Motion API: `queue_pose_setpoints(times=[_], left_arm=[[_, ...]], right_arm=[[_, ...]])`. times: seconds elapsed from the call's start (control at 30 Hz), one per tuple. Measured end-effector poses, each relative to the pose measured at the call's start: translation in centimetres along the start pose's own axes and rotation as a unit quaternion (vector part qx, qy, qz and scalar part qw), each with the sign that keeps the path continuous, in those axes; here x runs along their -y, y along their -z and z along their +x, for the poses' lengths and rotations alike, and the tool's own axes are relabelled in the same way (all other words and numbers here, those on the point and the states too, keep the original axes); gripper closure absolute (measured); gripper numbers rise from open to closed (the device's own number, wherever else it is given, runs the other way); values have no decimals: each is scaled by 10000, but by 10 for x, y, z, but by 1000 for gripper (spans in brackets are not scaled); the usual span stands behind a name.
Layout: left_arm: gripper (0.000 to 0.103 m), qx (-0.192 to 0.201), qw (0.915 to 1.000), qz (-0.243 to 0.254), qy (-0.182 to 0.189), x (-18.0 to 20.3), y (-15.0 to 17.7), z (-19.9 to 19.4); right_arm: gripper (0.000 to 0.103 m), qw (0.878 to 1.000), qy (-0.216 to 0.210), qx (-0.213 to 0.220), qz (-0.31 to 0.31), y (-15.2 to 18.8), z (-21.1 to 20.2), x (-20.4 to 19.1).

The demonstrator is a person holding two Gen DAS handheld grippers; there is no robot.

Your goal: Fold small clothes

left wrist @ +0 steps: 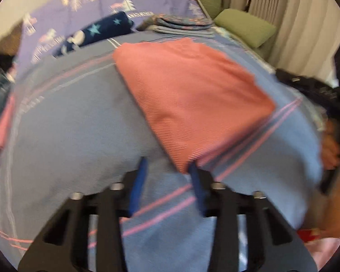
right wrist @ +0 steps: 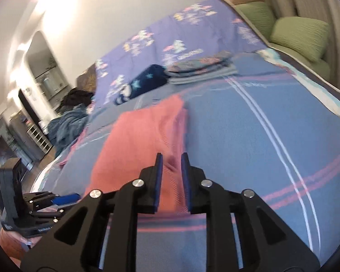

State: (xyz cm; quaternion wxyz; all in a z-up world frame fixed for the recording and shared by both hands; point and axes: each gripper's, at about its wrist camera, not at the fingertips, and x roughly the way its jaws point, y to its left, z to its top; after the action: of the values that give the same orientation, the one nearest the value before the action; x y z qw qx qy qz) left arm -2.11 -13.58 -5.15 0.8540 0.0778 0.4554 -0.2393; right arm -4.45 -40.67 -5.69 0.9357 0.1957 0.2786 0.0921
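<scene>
Bedspread point(left wrist: 63, 122) open beside pink garment point(left wrist: 188, 90).

Both wrist views show heavy fisheye bending, black corners. I see motion blur throughout left view, right view sharper mid-frame. Soft indoor light, no hard shadows. Glare blows out wall point(right wrist: 56, 6) upper left in right view.

White wall point(right wrist: 102, 11), pale curtains point(left wrist: 294, 22), green cushions point(right wrist: 301, 36)
</scene>
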Motion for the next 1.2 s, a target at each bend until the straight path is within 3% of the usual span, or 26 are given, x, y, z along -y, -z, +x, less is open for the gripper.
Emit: queue_pose_setpoints(times=[0.07, 0.17, 0.23, 0.27, 0.3, 0.37, 0.4, 0.5, 0.63, 0.67, 0.77, 0.83, 0.93, 1.03, 1.13, 1.2], left_arm=[[81, 88, 9995, -27, 289, 3, -5, -7], [81, 250, 9990, 131, 332, 12, -8, -9], [80, 175, 9990, 174, 364, 15, -6, -2], [80, 104, 9992, 210, 330, 15, -5, 5], [79, 47, 9993, 258, 264, 13, -2, 11], [73, -143, 9995, 284, -19, 7, 4, 30], [73, -107, 9998, 159, 72, 3, 7, 31], [73, -8, 9996, 177, 201, 2, 4, 21], [68, 431, 9972, 440, 432, 11, -13, 3], [62, 513, 9967, 405, 488, 11, -19, 3], [62, 639, 9964, 206, 513, 7, -37, 18], [62, 484, 9977, 80, 463, 2, -41, 39], [61, 743, 9945, 725, 111, 12, -29, 49], [52, 790, 9900, 1167, -29, 23, -26, 44], [49, 800, 9914, 1034, 57, 17, -36, 39], [41, 936, 9924, 799, 67, 10, -47, 34]], right_arm=[[88, 9994, -287, -155, -136, -7, 15, -9], [88, 9981, -374, -464, -150, -10, 43, -14], [92, 9974, -106, -689, -173, -10, 61, -12], [103, 9963, 306, -774, -228, -7, 71, -7], [103, 9946, 589, -805, -276, -4, 79, -1], [103, 9961, 358, -803, 8, -4, 77, 8], [103, 9964, 302, -790, 92, -5, 74, 9], [96, 9975, 210, -682, -18, -10, 65, 4], [90, 9980, -30, -569, -261, -31, 69, -12], [89, 9979, -100, -560, -317, -38, 75, -17], [89, 9967, -134, -729, -320, -47, 97, -19], [93, 9929, 330, -1119, -234, -45, 126, -7], [93, 9935, 181, -1118, -94, -41, 133, 4], [90, 9937, 179, -1073, -256, -44, 127, -2], [81, 9941, 56, -1052, -258, -52, 122, -4], [77, 9946, 59, -977, -356, -60, 121, -5]])
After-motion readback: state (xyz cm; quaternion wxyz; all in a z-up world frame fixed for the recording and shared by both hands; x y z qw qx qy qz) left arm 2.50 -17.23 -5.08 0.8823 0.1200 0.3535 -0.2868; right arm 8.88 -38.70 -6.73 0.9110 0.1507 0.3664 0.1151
